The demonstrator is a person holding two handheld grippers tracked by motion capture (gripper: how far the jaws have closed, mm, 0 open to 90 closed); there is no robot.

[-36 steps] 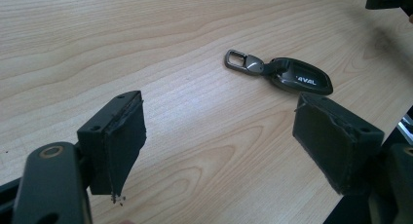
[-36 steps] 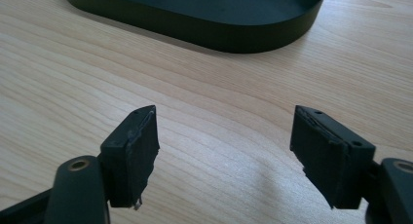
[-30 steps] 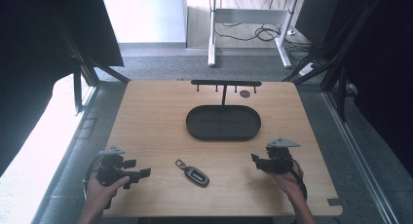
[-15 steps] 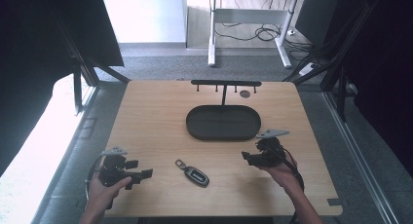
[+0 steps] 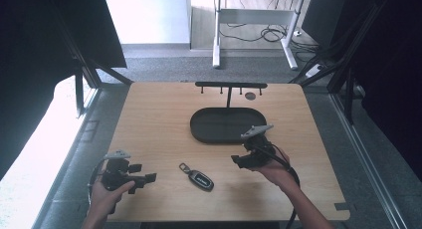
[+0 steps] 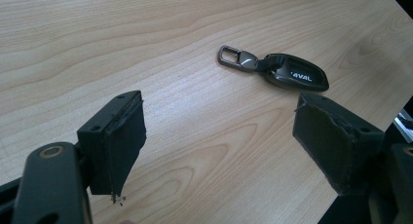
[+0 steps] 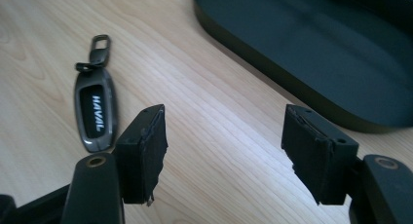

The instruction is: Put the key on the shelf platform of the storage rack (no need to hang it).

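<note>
Key fob (image 5: 197, 176) between grippers, nearer right gripper (image 5: 240, 160)

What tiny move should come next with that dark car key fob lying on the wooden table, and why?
Probably the right gripper should ease toward the dark car key fob and lower over it. Its jaws stand open with nothing between them, and the fob lies flat on the wooden table, untouched, just off that gripper's left jaw in the right gripper view. The black oval tray waits empty close by.

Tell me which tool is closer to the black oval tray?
The right tool, held just off the near rim of the black oval plastic tray. The left tool sits far off at the wooden table's near left corner.
</note>
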